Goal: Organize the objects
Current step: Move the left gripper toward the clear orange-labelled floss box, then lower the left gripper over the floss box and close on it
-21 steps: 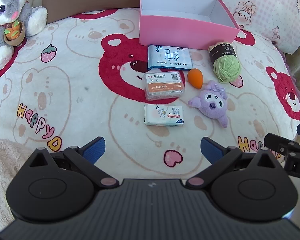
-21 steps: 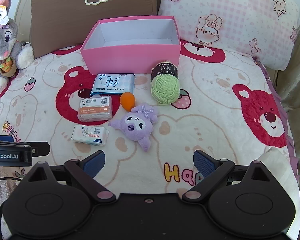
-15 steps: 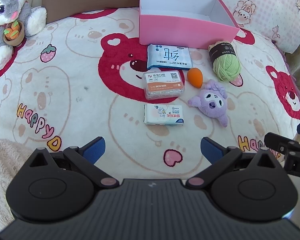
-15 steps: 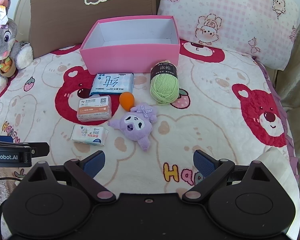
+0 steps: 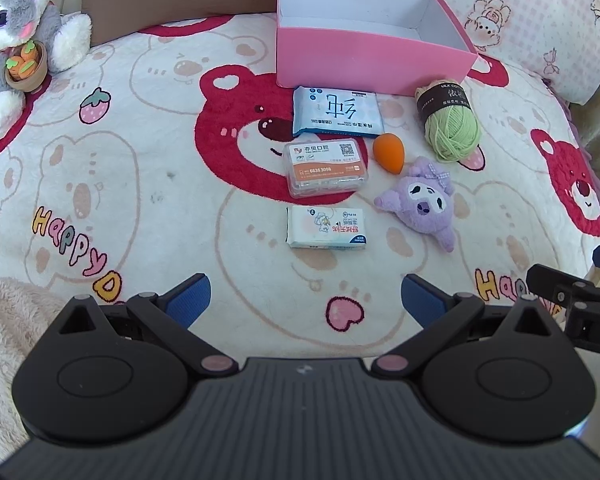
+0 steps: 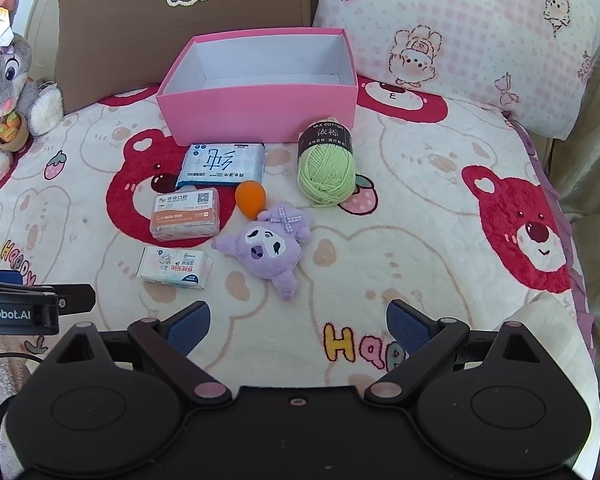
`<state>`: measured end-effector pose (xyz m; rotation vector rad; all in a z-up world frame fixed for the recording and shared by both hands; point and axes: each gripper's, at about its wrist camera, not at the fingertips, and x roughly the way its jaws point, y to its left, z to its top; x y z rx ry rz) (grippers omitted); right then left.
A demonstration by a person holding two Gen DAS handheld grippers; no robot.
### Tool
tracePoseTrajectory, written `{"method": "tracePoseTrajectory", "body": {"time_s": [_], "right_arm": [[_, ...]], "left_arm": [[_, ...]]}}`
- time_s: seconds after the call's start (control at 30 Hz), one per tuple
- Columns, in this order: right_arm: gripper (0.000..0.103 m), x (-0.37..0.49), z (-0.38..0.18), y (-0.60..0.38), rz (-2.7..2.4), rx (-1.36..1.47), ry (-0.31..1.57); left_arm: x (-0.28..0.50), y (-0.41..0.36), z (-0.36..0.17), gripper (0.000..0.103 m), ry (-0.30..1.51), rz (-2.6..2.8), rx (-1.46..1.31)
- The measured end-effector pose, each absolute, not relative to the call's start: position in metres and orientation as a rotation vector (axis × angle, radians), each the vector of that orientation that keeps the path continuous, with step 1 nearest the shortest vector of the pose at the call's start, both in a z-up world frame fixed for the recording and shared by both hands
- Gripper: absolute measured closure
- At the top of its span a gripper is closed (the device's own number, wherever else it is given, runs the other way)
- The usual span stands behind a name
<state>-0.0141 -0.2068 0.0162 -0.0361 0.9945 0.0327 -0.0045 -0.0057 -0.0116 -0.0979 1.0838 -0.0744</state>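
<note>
Both the left gripper [image 5: 305, 294] and the right gripper [image 6: 299, 322] are being held spread wide, nothing between the pads. Bare blanket [image 5: 148, 152] is being left open at frame left, while the pink box [image 5: 364, 60] is being flanked closely below by the small items.

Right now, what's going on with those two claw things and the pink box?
Left gripper open, empty. Right gripper open, empty. Pink box empty; six items on the blanket before it. Nothing in the way.

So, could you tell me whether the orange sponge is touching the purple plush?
Apart: the left wrist view shows blanket between the orange sponge and the purple plush.
</note>
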Motion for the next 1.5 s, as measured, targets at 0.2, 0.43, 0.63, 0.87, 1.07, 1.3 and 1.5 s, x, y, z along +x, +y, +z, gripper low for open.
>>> {"method": "tracePoseTrajectory", "body": {"time_s": [0.2,0.43,0.63,0.87,1.07,1.3,1.5], "right_arm": [[0.006,-0.014,0.016,-0.207,0.032,-0.039,0.996],[0.006,-0.017,0.018,-0.211,0.029,-0.027,1.0],[0.006,-0.014,0.019,-0.214,0.037,-0.011,1.022],[0.006,-0.009,0.047,-0.21,0.107,-0.079,0.932],[0.006,-0.002,0.055,-0.196,0.282,-0.138,0.777],[0.006,0.032,0.044,-0.172,0.439,-0.108,0.851],[0.006,0.055,0.036,-0.153,0.529,-0.161,0.859]], "left_arm": [[-0.004,-0.006,-0.011,0.0,1.084,-0.074,-0.098],[-0.01,-0.009,-0.006,0.0,1.075,-0.075,-0.097],[-0.004,-0.003,0.006,0.0,1.091,-0.105,-0.122],[0.015,0.002,0.03,0.0,1.084,-0.142,-0.046],[0.047,0.013,0.042,0.001,1.099,-0.205,-0.086],[0.081,0.007,0.043,0.002,1.043,-0.224,-0.026],[0.109,0.008,0.028,0.003,1.063,-0.263,-0.08]]}}
